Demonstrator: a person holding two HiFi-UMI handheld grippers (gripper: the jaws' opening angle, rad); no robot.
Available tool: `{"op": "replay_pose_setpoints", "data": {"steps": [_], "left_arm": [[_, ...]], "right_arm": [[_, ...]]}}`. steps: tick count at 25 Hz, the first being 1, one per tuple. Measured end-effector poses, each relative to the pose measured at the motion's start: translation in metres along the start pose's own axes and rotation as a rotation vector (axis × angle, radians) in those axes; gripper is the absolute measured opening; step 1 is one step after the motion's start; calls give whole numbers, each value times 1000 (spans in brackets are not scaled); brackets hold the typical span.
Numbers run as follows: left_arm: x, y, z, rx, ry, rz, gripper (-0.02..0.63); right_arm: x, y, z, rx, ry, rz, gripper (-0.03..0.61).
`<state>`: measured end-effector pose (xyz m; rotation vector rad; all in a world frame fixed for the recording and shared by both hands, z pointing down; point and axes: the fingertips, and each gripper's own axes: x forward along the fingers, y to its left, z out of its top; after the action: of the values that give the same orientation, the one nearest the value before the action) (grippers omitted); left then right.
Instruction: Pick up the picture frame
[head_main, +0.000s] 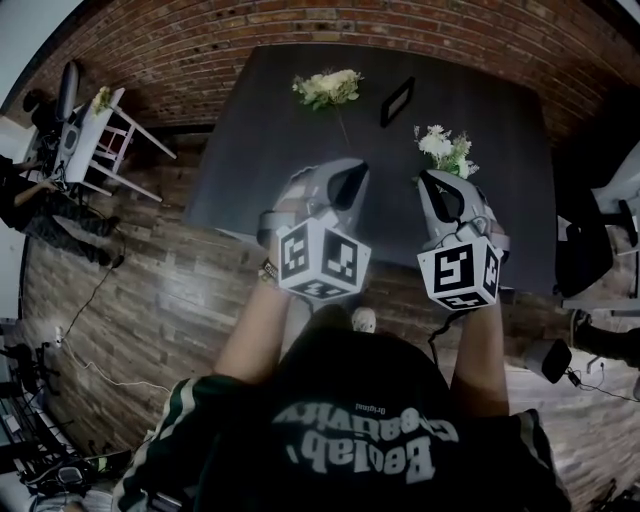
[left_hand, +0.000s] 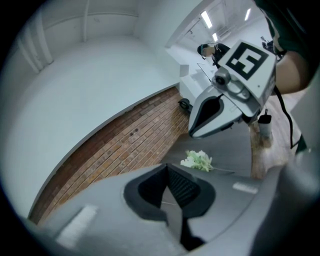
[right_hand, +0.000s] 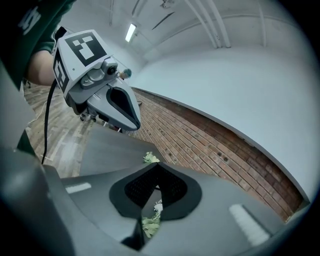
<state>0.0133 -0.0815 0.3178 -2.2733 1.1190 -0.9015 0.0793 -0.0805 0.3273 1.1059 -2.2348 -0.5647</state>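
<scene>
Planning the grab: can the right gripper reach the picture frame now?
Probably, reaching forward: the picture frame sits unobstructed farther up the table; only the flowers before the right gripper need skirting.

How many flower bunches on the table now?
2 bunches: one far, left of the picture frame; the other nearer, right of it. The left gripper and right gripper cover some table; more may hide.

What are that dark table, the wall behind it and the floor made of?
Table: dark grey, matte, no visible grain; perhaps painted board or laminate.
Wall: red brick, with pale mortar lines.
Floor: brown planks with streaky grain; real wood or laminate, cannot tell.
</scene>
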Motion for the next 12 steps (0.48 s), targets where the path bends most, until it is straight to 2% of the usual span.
{"op": "replay_pose_setpoints", "data": {"steps": [12], "left_arm": [[16, -4, 2, -4, -1, -23, 2]], "right_arm": [[2, -6, -12, 17, 27, 2, 6]]}}
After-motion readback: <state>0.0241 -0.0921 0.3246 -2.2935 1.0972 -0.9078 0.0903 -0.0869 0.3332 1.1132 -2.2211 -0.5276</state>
